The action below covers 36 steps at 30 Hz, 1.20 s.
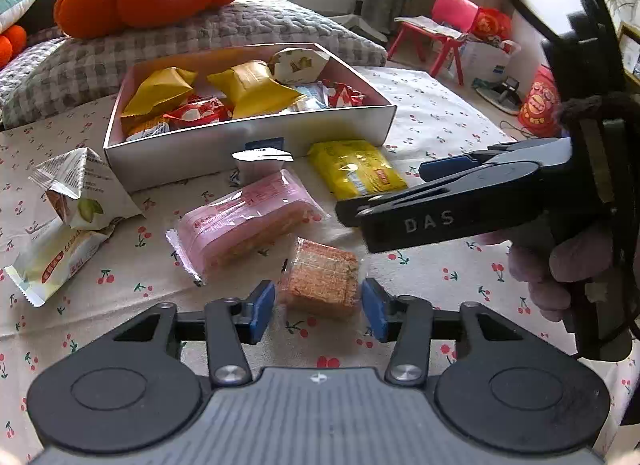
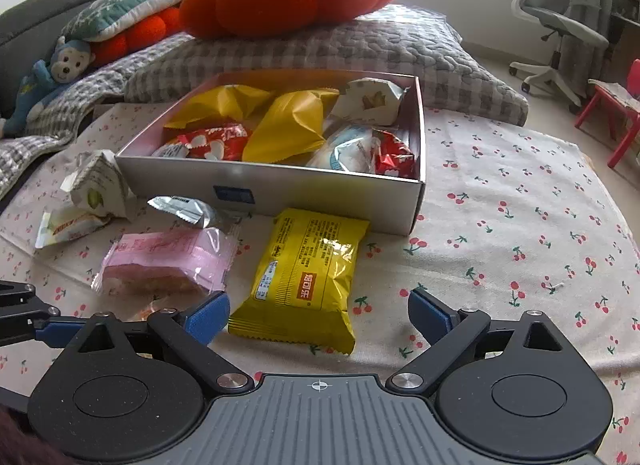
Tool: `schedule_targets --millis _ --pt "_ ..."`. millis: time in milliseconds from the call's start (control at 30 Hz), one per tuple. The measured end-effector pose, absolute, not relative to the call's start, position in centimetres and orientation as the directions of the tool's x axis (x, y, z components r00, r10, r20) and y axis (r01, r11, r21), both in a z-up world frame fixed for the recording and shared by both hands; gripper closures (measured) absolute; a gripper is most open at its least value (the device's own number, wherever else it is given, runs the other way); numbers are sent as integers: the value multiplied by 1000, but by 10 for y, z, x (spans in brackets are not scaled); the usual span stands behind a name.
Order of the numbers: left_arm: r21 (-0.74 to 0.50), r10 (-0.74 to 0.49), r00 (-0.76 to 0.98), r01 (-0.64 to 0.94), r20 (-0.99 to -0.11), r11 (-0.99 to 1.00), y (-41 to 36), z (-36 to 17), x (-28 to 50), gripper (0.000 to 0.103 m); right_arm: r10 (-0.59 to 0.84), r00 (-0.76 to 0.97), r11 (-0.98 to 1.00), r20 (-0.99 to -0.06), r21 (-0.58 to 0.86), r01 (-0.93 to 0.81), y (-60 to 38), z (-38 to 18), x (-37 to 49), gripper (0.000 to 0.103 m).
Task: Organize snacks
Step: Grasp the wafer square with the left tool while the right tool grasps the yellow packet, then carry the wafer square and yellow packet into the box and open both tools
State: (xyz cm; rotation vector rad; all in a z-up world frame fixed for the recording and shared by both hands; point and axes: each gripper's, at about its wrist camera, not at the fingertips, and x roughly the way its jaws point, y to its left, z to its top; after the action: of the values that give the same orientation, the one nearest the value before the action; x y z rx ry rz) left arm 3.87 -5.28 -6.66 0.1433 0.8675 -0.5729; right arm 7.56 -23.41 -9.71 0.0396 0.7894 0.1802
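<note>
Now we see left tongs (image 1: pixel 318 307) around orange cracker pack (image 1: pixel 320 281), pads not touching. Right tongs (image 2: pixel 318 317) released, wide, over yellow snack packet (image 2: pixel 306 277) near snack box (image 2: pixel 272 189).

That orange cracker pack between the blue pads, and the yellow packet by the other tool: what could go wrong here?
1. The left tool straddles the orange cracker pack with slight gaps; a hard squeeze might crush it.
2. The pink packet lies right beside it and could get nudged.
3. The right tool, open, sits off-centre over the yellow packet, and the box already looks full, so snacks may spill.
</note>
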Motion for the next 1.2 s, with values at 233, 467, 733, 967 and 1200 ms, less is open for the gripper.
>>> schedule_targets --millis 233,467,733,967,1200 --pt "-105 -419 500 540 -758 835 -56 -70 42 44 159 668 987 -727 98 -129 -247 -97 70 18" --pt "-78 -412 505 557 -758 827 -63 -73 44 39 177 662 984 -728 107 -144 -250 -99 73 16" --pt "-81 -413 516 548 -751 832 -60 -74 46 49 168 676 984 -717 85 -154 -244 -101 84 18" --pt "-75 -402 529 533 -747 842 -59 -71 47 63 195 684 978 -703 87 -189 -245 -96 82 53" --pt "-88 -411 543 522 -732 848 -54 -59 46 64 202 683 976 -702 85 -201 -244 -92 74 53"
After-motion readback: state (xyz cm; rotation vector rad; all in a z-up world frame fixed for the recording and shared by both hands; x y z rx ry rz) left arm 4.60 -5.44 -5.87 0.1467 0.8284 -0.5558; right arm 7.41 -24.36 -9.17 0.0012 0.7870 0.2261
